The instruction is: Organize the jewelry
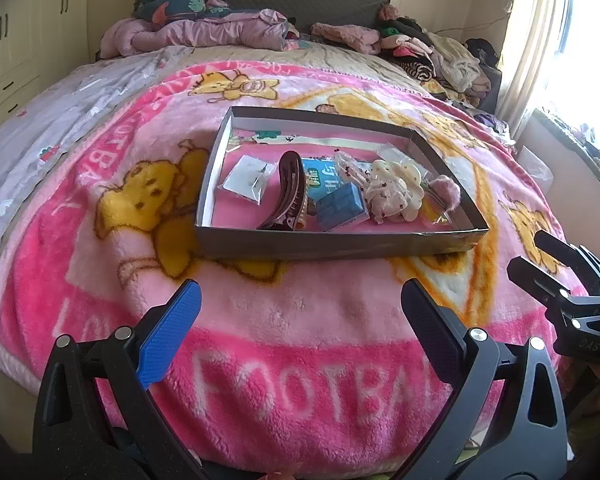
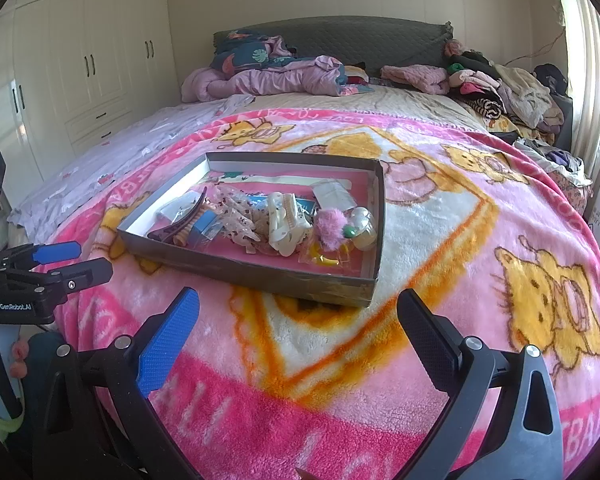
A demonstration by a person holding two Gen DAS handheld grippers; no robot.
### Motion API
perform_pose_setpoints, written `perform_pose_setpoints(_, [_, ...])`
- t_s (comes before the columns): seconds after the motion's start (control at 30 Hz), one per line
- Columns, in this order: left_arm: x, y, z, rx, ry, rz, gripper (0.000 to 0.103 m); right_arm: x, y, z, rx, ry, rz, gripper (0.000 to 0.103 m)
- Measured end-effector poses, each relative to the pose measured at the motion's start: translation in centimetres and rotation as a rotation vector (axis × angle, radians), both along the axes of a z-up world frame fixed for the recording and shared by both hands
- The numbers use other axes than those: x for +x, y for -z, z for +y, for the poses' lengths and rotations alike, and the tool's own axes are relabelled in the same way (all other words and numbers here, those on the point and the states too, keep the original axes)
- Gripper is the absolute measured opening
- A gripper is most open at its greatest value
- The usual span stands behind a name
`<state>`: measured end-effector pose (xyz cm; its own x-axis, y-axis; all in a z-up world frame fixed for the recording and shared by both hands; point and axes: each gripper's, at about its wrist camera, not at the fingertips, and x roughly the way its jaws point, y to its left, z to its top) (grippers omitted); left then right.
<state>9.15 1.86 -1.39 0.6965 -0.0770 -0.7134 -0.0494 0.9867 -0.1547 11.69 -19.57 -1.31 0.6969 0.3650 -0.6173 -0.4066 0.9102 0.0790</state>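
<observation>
Your left gripper (image 1: 300,312) and right gripper (image 2: 298,320) both hang with jaws spread wide and empty, short of the box (image 1: 332,242), which sits on the soft blanket (image 1: 300,360). The hair clips (image 1: 286,192) and small packets (image 1: 246,178) inside overlap, so you'll likely snag two at once or tip the box by pressing its rim.
</observation>
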Motion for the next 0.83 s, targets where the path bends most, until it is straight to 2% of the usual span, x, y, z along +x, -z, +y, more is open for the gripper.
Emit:
perform_pose_setpoints(0.2, [0.1, 0.3, -0.3, 0.005, 0.020, 0.002, 0.092, 0.0, -0.1, 0.0, 0.000, 0.000, 0.002, 0.097])
perform_pose_setpoints(0.37, [0.5, 0.6, -0.3, 0.028, 0.000, 0.019, 0.092, 0.1, -0.1, -0.2, 0.001, 0.011, -0.002, 0.096])
perform_pose_setpoints(0.53, [1.0, 0.4, 0.7, 0.014, -0.027, 0.010, 0.092, 1.2, -0.1, -2.3, 0.002, 0.076, -0.014, 0.096])
perform_pose_setpoints(0.63, [2.6, 0.4, 3.1, 0.033, -0.116, 0.022, 0.092, 3.7, 0.2, -5.6, 0.020, 0.175, 0.005, 0.096])
perform_pose_setpoints(0.67, [3.7, 0.4, 5.1, 0.048, -0.172, 0.031, 0.092, 5.2, 0.4, -7.5, 0.006, 0.241, -0.001, 0.096])
perform_pose_setpoints(0.77, [6.5, 0.7, 9.9, 0.081, -0.288, 0.043, 0.092, 11.2, 2.1, -13.0, -0.091, 0.381, 0.038, 0.097])
perform_pose_setpoints(0.83, [9.2, 1.5, 14.3, 0.168, -0.414, 0.067, 0.092, 14.5, 3.7, -15.8, -0.160, 0.445, 0.072, 0.097])
